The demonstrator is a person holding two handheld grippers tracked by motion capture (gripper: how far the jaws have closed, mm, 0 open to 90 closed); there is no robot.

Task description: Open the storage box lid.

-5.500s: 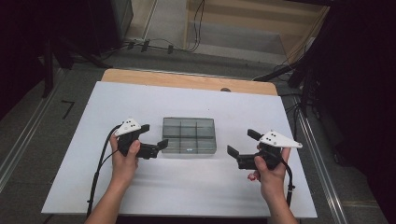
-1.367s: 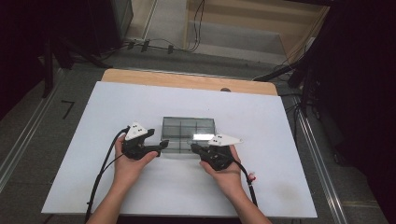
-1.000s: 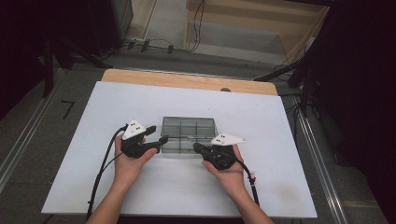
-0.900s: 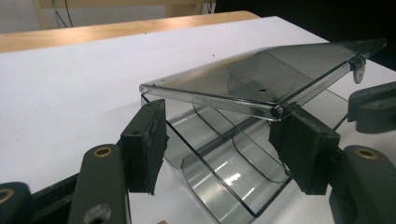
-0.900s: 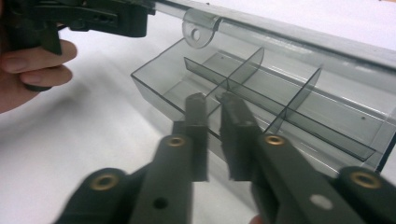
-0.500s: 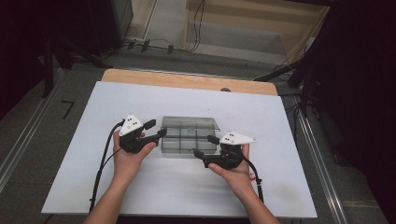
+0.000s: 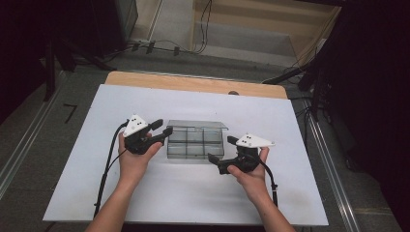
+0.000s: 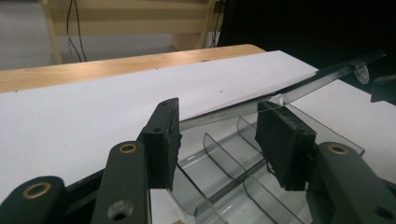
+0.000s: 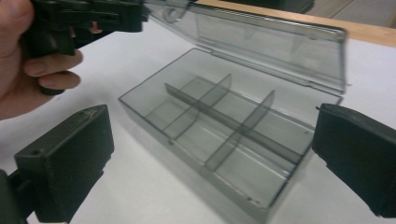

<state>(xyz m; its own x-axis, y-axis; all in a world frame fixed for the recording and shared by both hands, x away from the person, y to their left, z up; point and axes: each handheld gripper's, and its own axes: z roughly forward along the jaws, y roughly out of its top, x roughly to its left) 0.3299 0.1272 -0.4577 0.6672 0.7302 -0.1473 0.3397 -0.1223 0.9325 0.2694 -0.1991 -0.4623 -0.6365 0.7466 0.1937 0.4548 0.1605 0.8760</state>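
High view: a clear plastic compartment box [image 7: 196, 144] sits near the middle of the white table [image 7: 87, 159], its hinged lid [image 7: 197, 125] raised partway toward the far side. Dividers split the open tray into six empty cells, plain to see in the right gripper view [image 9: 219, 126].

The left gripper [image 7: 162, 131] meets the box at its left end, level with the lid's edge. Its jaws stand partly apart and have just been closing; in the left gripper view the thin lid edge [image 8: 299, 88] runs across behind the pads [image 8: 163, 140] rather than between them, so no pinch is evident, and whether the gripper props the lid from below cannot be told.

The right gripper [image 7: 222, 154] hangs just off the tray's near right corner, jaws wide apart and empty, having just been opening. Its placement suggests it has let go of the front of the box, leaving the lid to the left hand [image 7: 135, 157].

Beyond the white surface, a strip of bare wooden tabletop [image 7: 193, 83] shows along the far edge.
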